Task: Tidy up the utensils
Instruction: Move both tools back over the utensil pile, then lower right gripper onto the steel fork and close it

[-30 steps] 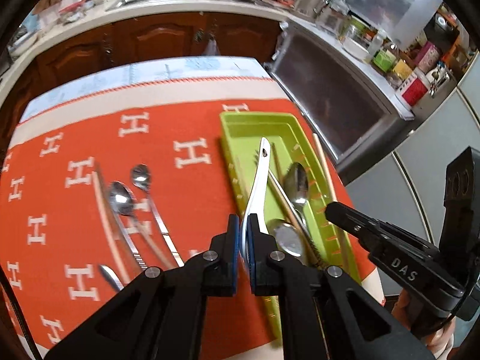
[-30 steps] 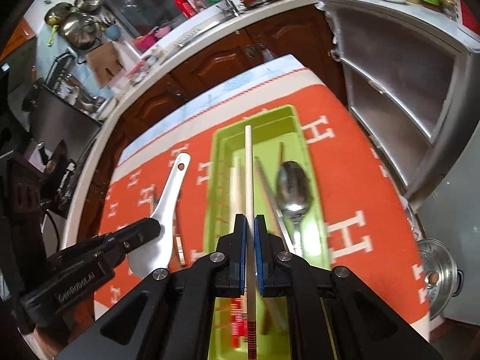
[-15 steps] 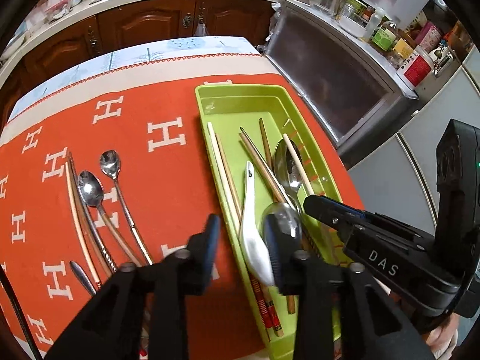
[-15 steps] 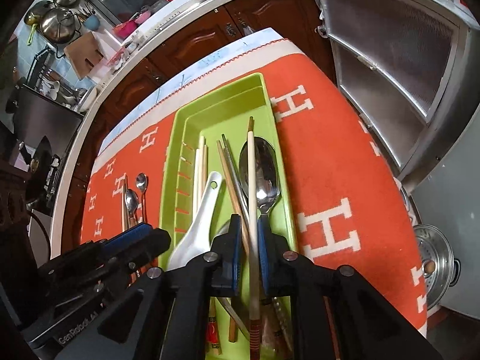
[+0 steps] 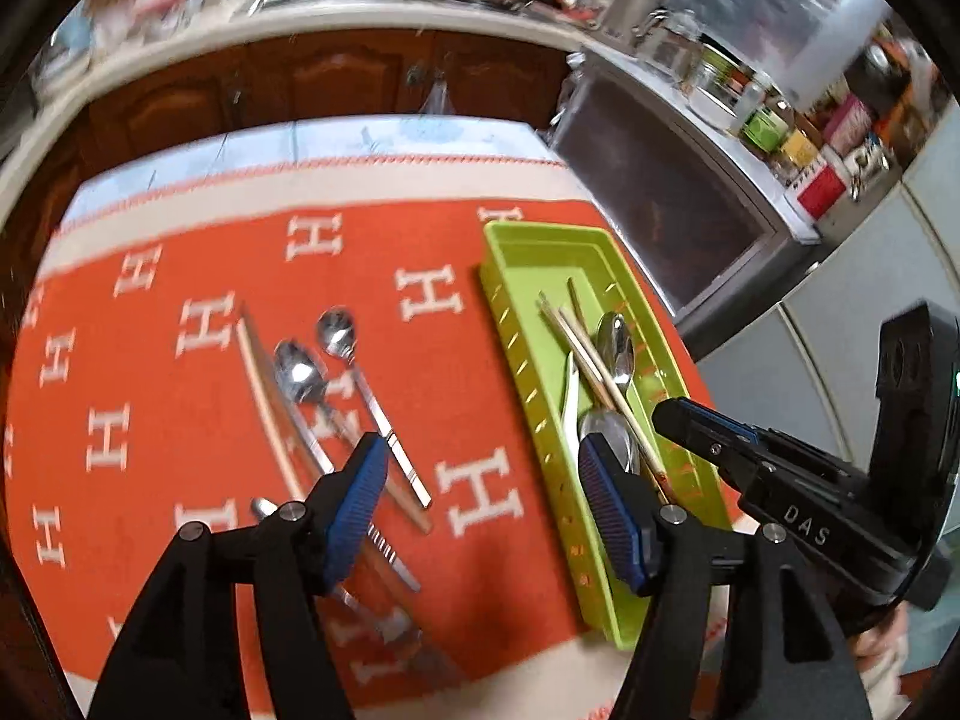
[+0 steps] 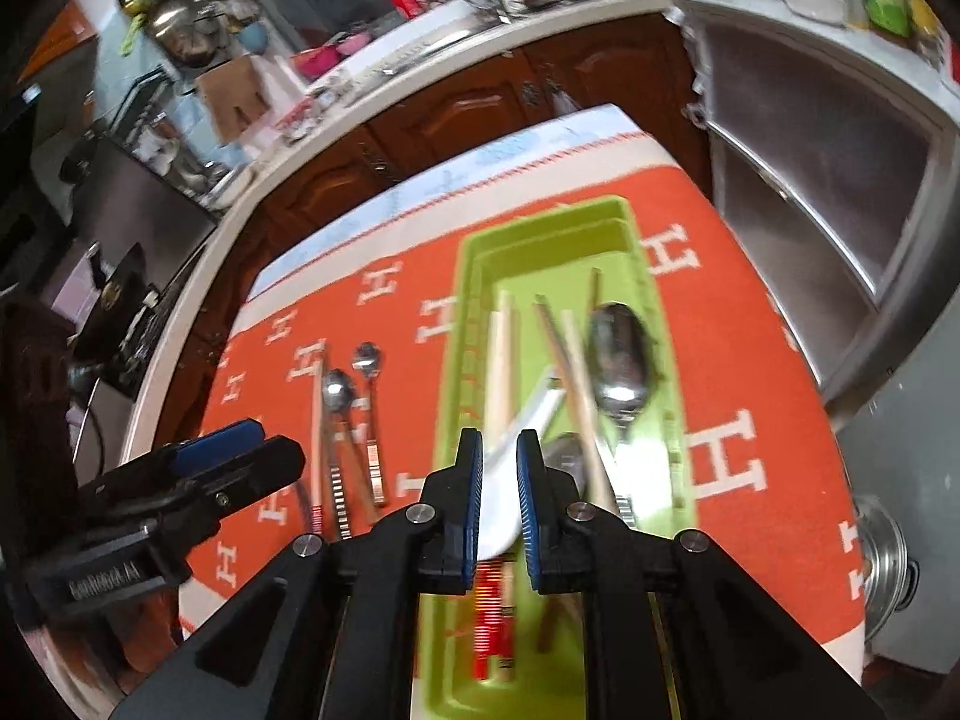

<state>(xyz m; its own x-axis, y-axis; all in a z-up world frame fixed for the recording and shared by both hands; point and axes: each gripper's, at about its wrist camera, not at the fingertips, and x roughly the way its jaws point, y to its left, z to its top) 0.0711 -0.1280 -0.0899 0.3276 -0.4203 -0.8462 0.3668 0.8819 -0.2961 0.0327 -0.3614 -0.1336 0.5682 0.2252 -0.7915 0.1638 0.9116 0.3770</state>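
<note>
Utensils lie in two groups on the orange cloth [image 5: 456, 372] with white H marks: some already in the green tray [image 5: 528, 372] on its right half, others loose on the cloth to the left. Inside the tray, the right wrist view shows a white ceramic spoon [image 6: 522, 420] lying at a slant, a large metal spoon [image 6: 618, 360] along the right side, pale wooden chopsticks [image 6: 498, 360] along the left side and another chopstick [image 6: 579, 372] crossing at an angle. Loose on the cloth are two small metal spoons [image 5: 300, 369] side by side, with a single chopstick [image 5: 264, 402] just left of them.

The left gripper [image 5: 480, 498] points steeply down over the cloth at the tray's left wall, one blue pad [image 5: 354, 504] above the loose spoon handles and the other above the tray's near end. Its jaws are opening and already stand wide, with nothing between the pads.

The right gripper [image 6: 500, 498] also tilts steeply down, above the near end of the tray. Its jaws stand narrow, a small gap between the blue pads; the bowl of the white spoon shows through that gap but lies below in the tray, and the pads press on nothing. Both views are blurred.

A kitchen counter [image 6: 420, 78] with dark wooden cabinet doors runs beyond the table.
</note>
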